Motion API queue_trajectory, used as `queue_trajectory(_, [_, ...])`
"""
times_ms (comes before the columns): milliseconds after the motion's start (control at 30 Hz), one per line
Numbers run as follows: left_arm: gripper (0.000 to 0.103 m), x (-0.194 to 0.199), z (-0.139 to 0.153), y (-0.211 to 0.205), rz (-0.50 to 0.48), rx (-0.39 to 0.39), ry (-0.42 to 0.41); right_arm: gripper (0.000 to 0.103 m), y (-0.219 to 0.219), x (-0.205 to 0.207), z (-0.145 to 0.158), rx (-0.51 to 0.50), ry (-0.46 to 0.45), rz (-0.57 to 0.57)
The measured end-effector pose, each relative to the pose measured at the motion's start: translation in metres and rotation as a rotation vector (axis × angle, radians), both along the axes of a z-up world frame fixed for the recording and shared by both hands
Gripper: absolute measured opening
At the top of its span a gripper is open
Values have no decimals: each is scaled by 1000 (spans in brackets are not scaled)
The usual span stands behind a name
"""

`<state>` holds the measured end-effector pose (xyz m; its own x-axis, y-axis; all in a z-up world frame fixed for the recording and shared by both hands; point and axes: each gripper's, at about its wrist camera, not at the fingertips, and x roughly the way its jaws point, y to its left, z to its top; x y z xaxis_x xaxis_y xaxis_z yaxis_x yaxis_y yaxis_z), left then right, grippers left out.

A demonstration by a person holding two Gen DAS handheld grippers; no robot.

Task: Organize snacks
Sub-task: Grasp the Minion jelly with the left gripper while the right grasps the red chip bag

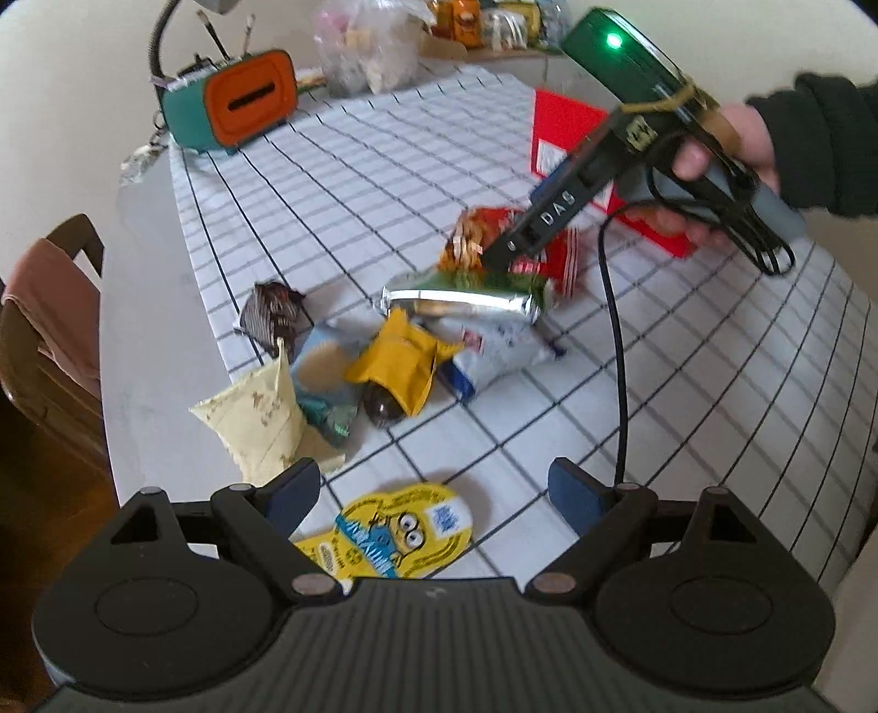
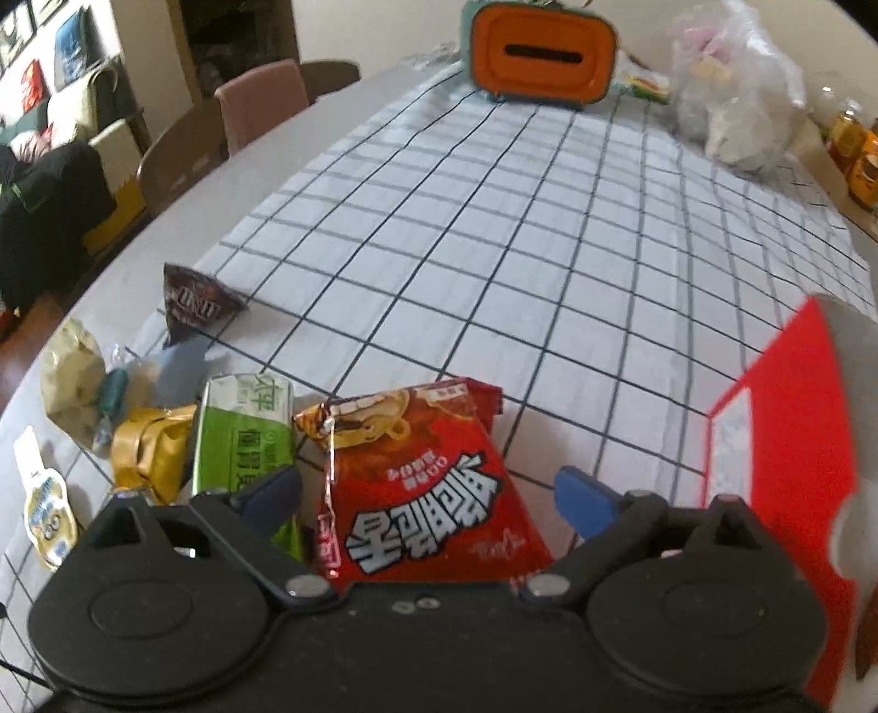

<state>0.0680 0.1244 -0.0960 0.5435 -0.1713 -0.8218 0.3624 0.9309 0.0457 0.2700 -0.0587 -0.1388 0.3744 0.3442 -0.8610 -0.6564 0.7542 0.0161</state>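
Both tools stand with jaws apart, empty, above a white grid-checked tablecloth. The right gripper straddles a glossy red crinkled foil snack bag; the left gripper hovers over a yellow cartoon-figure-shaped pouch. Crumpled packets cluster at the cloth's near left edge; its far stretch lies open.

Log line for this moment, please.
left gripper: open over minion snack | right gripper: open over red packet | nothing held

Place: home dining room | Evidence: checked tablecloth on table; wooden chairs; sofa; framed pictures
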Motion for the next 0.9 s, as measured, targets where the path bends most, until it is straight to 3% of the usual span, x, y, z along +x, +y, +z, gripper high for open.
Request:
queue_trajectory(200, [91, 6, -17, 4, -116, 77, 73, 96, 11, 9, -14, -54, -8, 36])
queue_trajectory(400, [91, 9, -33, 3, -247, 172, 81, 89, 15, 10, -18, -54, -2, 66])
queue_trajectory(733, [89, 31, -50, 21, -209, 74, 153, 76, 9, 9, -18, -10, 21, 54])
queue_trajectory(900, [75, 29, -49, 22, -187, 32, 150, 72, 6, 7, -16, 4, 25, 30])
